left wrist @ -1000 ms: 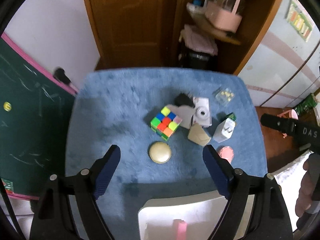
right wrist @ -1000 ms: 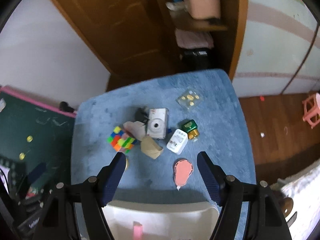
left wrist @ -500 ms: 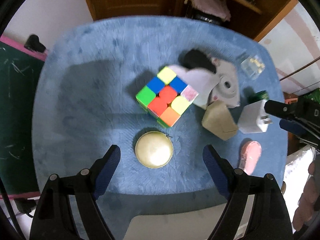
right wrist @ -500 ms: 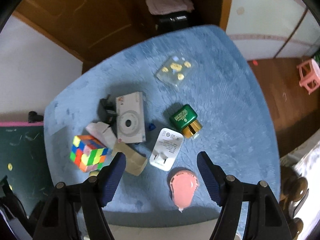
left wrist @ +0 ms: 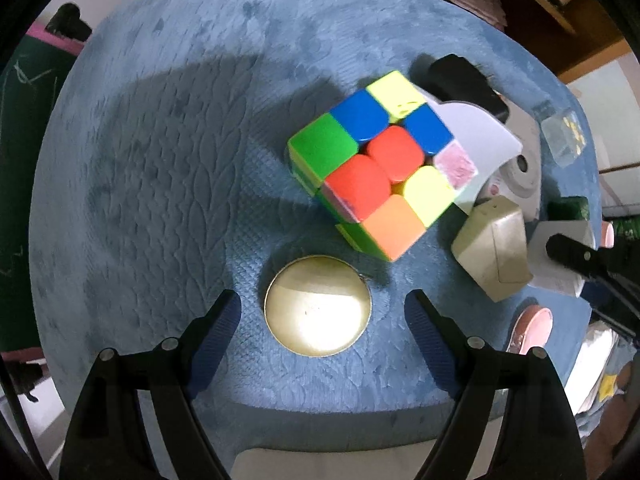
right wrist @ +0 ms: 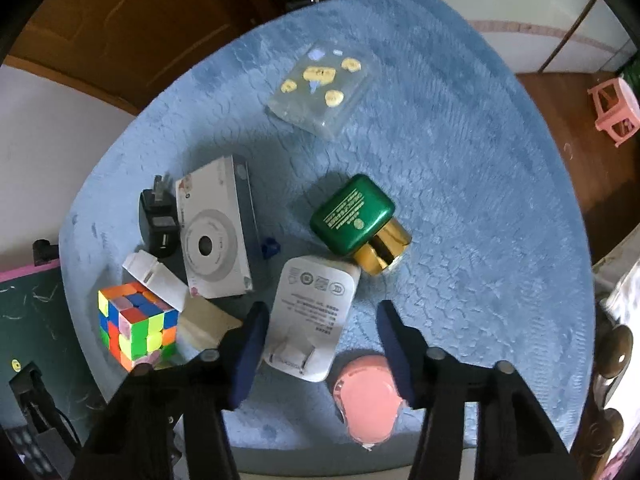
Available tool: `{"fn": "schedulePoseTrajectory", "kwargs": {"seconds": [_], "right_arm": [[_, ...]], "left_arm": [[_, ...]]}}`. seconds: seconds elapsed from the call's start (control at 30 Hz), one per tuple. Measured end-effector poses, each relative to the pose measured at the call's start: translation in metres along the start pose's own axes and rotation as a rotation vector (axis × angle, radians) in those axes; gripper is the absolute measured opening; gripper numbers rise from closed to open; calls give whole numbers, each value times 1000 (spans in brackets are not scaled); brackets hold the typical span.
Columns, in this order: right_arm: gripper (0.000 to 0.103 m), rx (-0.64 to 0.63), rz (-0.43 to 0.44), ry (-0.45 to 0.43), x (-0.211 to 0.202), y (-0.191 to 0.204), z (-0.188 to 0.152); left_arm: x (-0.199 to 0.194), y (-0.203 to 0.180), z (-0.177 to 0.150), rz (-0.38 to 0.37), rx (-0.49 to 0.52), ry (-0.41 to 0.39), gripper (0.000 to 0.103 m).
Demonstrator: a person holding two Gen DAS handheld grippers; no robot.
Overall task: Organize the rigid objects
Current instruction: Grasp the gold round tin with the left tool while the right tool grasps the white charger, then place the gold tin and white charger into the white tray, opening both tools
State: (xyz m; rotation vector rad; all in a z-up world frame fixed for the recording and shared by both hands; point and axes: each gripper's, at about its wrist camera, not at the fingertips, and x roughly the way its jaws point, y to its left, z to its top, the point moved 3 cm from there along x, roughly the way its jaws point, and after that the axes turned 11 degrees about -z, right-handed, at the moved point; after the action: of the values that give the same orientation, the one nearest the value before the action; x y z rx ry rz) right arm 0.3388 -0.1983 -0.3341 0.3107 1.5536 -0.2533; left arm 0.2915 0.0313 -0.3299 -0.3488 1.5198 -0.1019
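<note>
My left gripper (left wrist: 322, 304) is open low over the blue cloth, its fingers either side of a round gold disc (left wrist: 317, 306). A colourful puzzle cube (left wrist: 380, 160) sits just beyond the disc. My right gripper (right wrist: 320, 312) is open, its fingers either side of a white plug adapter (right wrist: 312, 316). A pink oval object (right wrist: 368, 404) lies under its right finger. A green and gold bottle (right wrist: 360, 222), a white camera (right wrist: 214, 236), a black charger (right wrist: 158, 224) and a clear packet (right wrist: 322, 86) lie beyond.
A beige box (left wrist: 494, 252) lies right of the cube. The round blue table (left wrist: 160, 160) ends close below both grippers. A wooden door (right wrist: 120, 40) stands behind, a dark chalkboard (right wrist: 32, 320) at the left, a pink stool (right wrist: 614, 110) on the floor at the right.
Both grippers have come down and forward toward the table. The left now straddles the gold disc, the right straddles the white adapter. Nothing has been taken hold of.
</note>
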Motion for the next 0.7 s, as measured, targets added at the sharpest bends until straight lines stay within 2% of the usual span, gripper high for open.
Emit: {"fn": "schedulePoseTrajectory", "kwargs": {"seconds": [0.13,0.27,0.3,0.33,0.5,0.7], "right_arm": [[42,-15,-3,3,3,5,-2],[41,-14,-7,-1,4,6,-3],[41,-12,-4,-1,4,6,-3],[41,-8,1,-1,5,7,-3],[37,18,39,10,5,-2,-5],[31,35,85,13,-4,-20,-12]], "left_arm": [[4,8,1,22,-34,-2,72],[7,12,1,27,-39,0,68],[7,11,0,26,-34,-5,61],[6,10,0,26,-25,-12,59],[2,5,-8,33,3,-41,59],[-27,-9,-21,13,41,-108,58]]}}
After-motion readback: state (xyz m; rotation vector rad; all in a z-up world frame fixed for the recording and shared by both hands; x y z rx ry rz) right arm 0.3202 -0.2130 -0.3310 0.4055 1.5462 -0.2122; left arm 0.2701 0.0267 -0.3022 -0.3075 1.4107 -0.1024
